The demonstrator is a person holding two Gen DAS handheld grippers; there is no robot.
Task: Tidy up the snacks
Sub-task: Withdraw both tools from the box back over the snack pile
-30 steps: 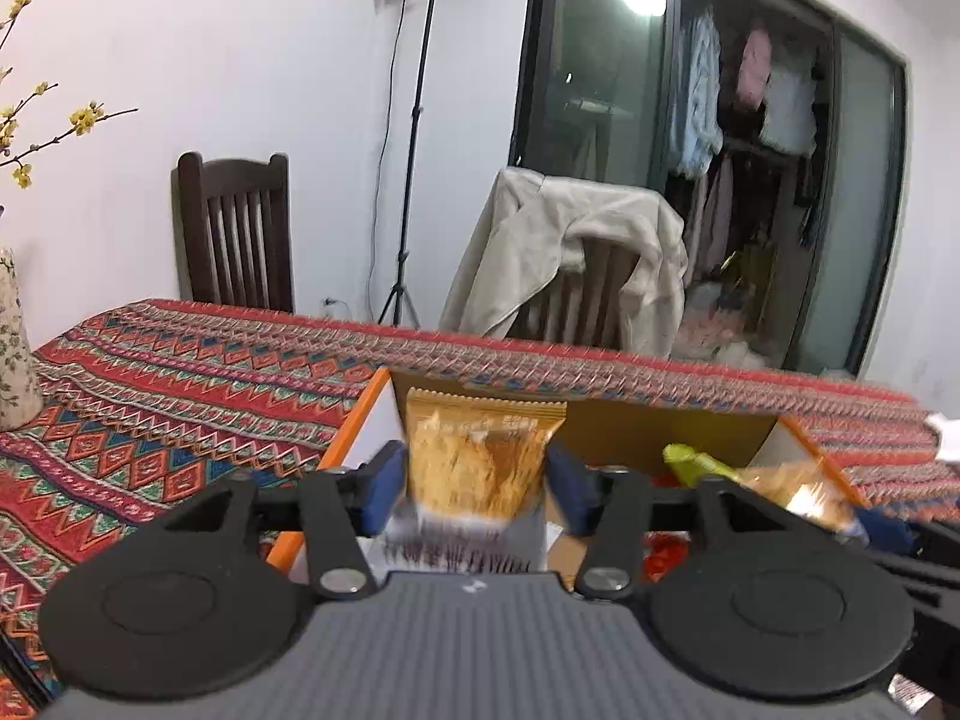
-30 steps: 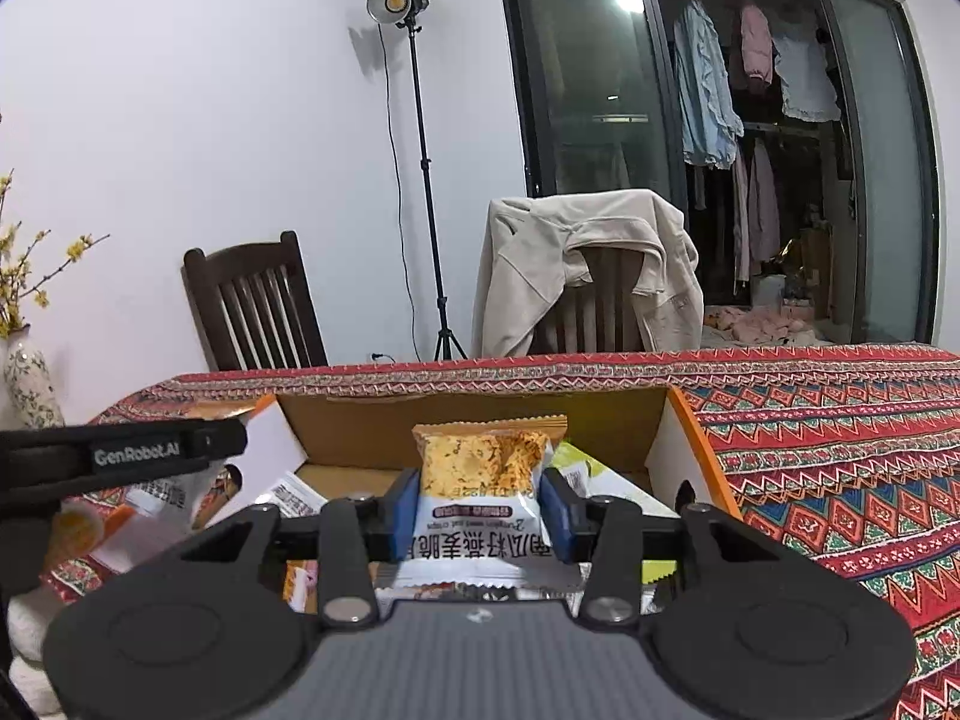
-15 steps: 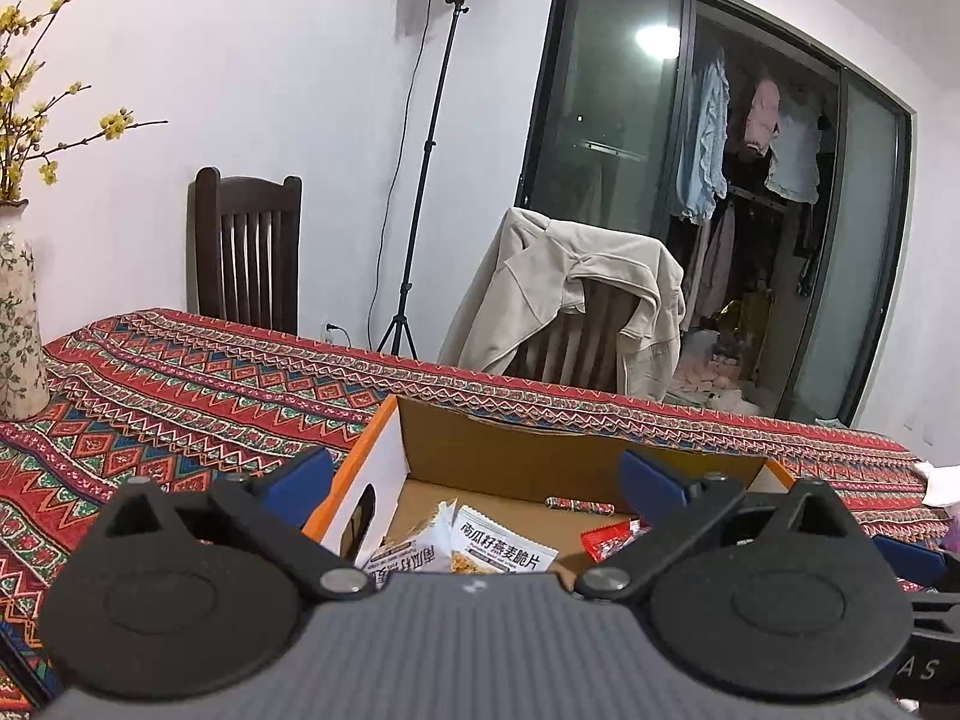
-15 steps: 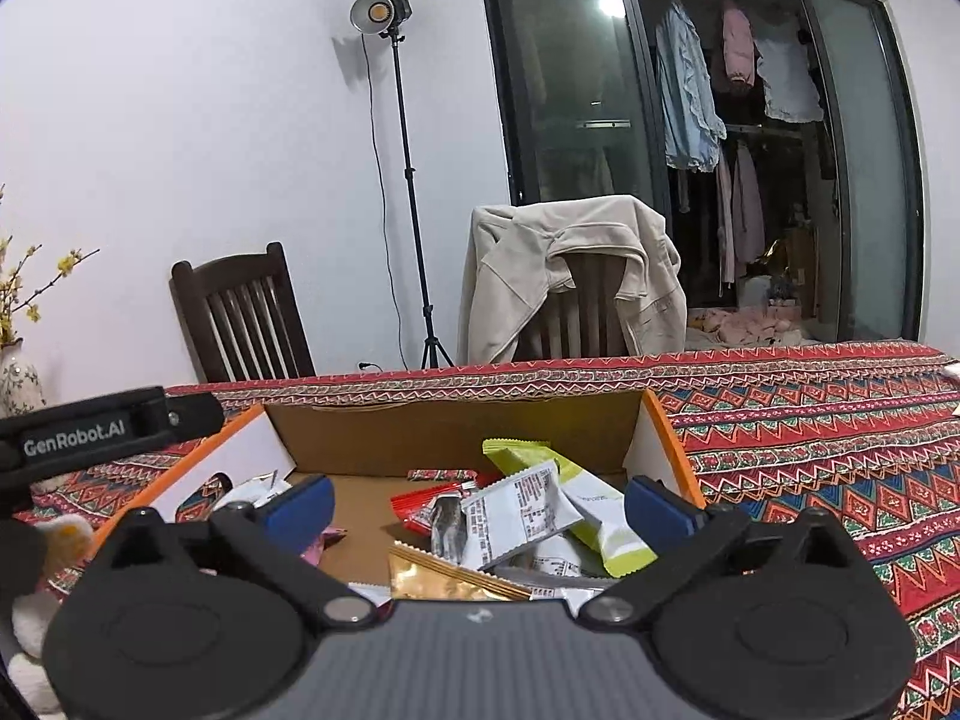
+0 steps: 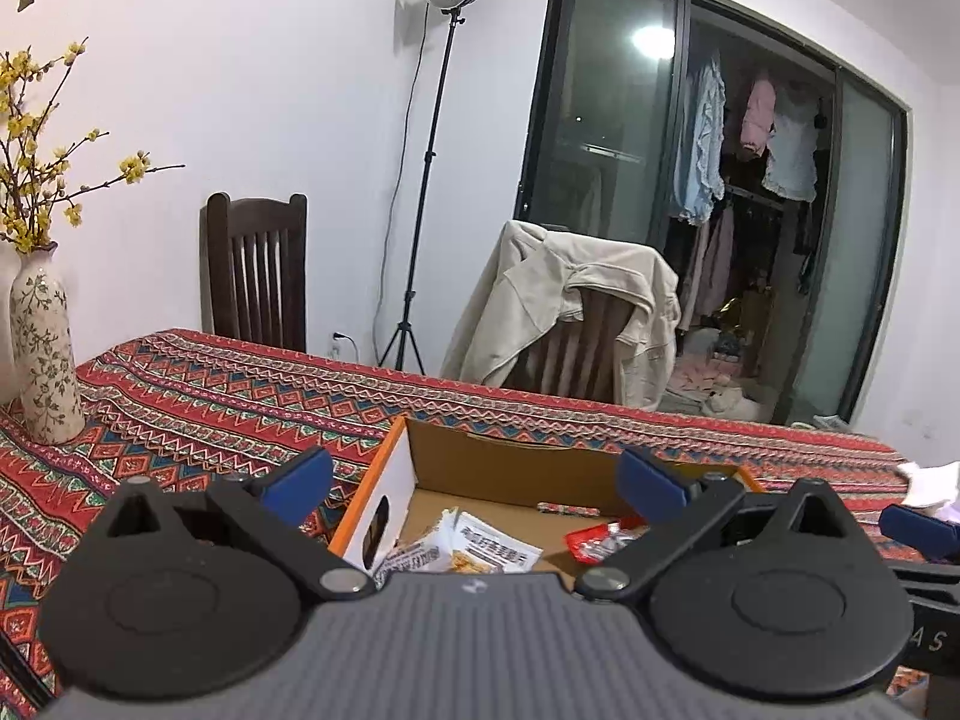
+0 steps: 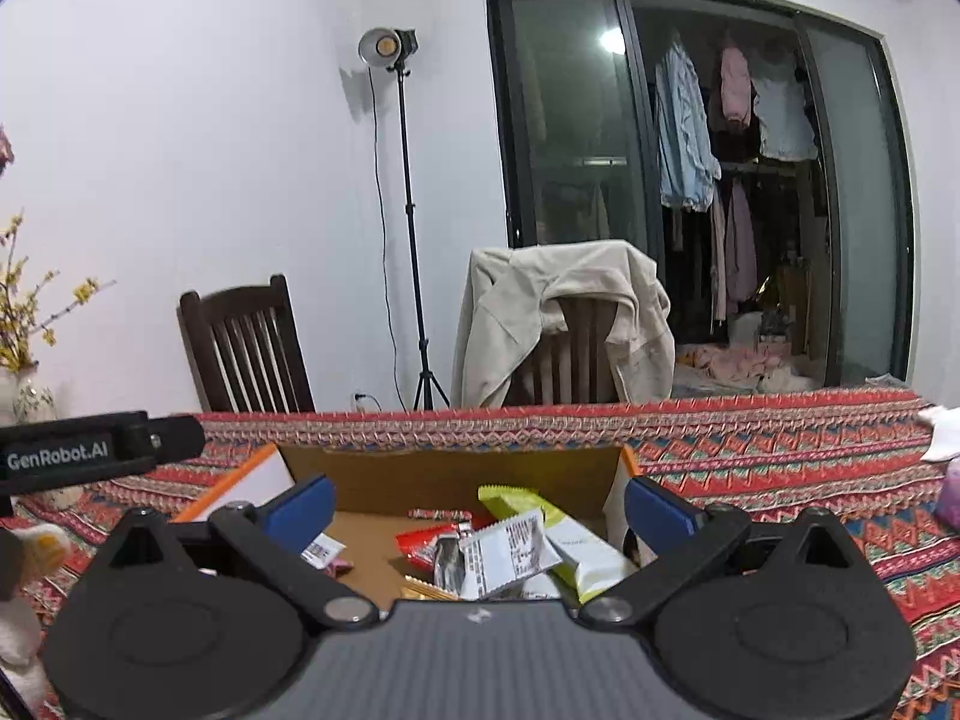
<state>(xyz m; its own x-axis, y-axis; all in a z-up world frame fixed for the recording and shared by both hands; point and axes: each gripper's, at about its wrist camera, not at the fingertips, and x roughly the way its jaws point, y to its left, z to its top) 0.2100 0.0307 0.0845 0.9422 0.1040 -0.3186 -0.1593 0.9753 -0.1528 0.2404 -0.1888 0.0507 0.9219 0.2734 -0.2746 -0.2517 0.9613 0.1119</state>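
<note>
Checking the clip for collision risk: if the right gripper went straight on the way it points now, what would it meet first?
Probably the snack packets piled in the cardboard box: the white packet and the yellow-green one lie just ahead of and below the open right gripper. If it clears them, the box's far wall comes next; depth is unclear.

Red zigzag-patterned tablecloth (image 5: 228,396); brown cardboard box (image 6: 456,474) edged orange; lime-green packet (image 6: 570,540); red wrapper (image 6: 420,540); blue gripper pads (image 6: 300,507).

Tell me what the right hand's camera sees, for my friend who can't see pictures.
The right gripper is open and empty above a cardboard box of snack packets, among them a yellow-green packet and a red packet. The box sits on a patterned tablecloth.
</note>
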